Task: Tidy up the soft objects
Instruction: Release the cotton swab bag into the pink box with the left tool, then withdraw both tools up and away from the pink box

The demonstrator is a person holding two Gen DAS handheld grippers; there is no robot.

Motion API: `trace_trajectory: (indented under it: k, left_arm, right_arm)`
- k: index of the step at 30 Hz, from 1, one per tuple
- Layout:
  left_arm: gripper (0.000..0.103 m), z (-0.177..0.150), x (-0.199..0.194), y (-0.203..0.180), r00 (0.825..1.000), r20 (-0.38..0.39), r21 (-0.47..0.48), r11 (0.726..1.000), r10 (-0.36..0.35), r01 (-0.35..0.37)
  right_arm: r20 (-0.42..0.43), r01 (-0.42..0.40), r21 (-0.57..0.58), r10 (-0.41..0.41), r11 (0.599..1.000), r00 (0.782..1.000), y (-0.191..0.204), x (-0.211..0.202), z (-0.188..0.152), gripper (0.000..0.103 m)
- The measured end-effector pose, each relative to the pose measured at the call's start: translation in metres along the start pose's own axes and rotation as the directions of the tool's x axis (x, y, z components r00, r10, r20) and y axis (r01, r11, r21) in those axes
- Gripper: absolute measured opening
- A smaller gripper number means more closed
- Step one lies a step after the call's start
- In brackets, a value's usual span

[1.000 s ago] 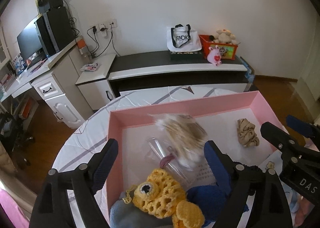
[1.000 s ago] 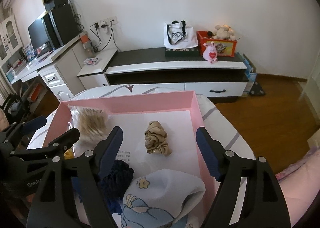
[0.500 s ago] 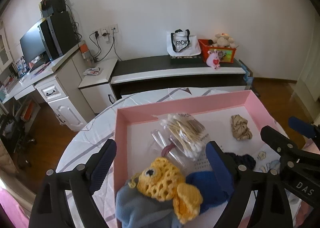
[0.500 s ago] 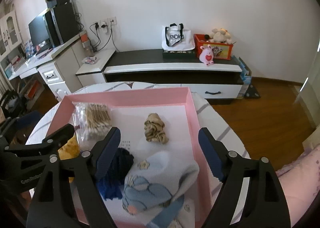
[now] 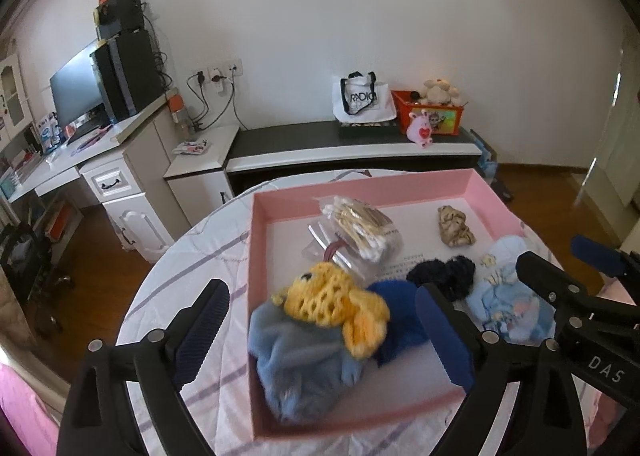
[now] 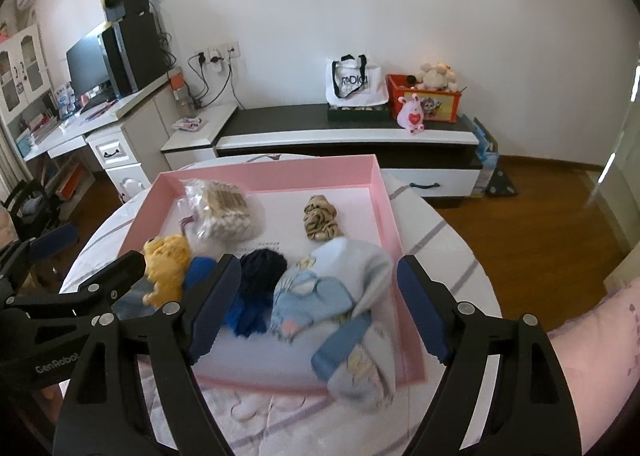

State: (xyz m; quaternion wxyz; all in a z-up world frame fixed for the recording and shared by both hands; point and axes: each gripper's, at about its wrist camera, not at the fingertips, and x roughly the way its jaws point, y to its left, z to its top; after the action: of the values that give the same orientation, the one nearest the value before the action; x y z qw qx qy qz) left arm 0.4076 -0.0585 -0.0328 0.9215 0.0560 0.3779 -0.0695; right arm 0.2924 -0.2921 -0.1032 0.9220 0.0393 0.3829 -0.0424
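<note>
Between picks, both the left gripper (image 5: 322, 330) and right gripper (image 6: 316, 302) gaping empty above the pink tray (image 6: 390, 212); next, probably closing on one soft toy (image 5: 334, 300) at lower centre.

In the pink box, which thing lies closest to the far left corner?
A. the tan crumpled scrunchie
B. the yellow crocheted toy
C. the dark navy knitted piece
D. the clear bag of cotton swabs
D: the clear bag of cotton swabs lies at the far left corner of the pink box, beyond the yellow crocheted toy.
</note>
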Motion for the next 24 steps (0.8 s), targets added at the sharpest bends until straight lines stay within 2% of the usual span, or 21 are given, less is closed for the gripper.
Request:
trace_trajectory:
  k: [8,10,11,17,21,24]
  left_arm:
    - [0.096,-0.038,-0.055,0.004,1.000,0.031,-0.007,1.000,0.000,0.000]
    - [0.098,-0.048,-0.072,0.006,0.999,0.050,-0.013,1.000,0.009,-0.009]
    - [0.100,-0.054,-0.083,0.006,0.998,0.064,-0.018,1.000,0.016,-0.015]
    - [0.103,-0.079,-0.128,0.006,0.992,0.118,-0.040,0.999,0.039,-0.035]
    - [0.103,-0.092,-0.160,0.009,0.988,0.154,-0.066,0.998,0.032,-0.022]
    - [0.103,-0.103,-0.188,0.007,0.977,0.206,-0.056,0.998,0.049,-0.038]
  right_arm:
    - [0.059,0.011,-0.021,-0.010,1.000,0.998,0.015,-0.051,-0.029,0.081]
    - [0.082,0.009,-0.027,-0.006,1.000,0.997,0.019,-0.066,-0.036,0.091]
    - [0.097,0.005,-0.036,-0.002,0.999,0.995,0.021,-0.073,-0.039,0.092]
    - [0.154,0.012,-0.055,-0.004,0.998,0.988,0.033,-0.112,-0.054,0.093]
    - [0.226,0.019,-0.060,-0.005,0.998,0.974,0.038,-0.145,-0.062,0.093]
    - [0.281,0.017,-0.064,0.002,0.998,0.960,0.042,-0.168,-0.066,0.093]
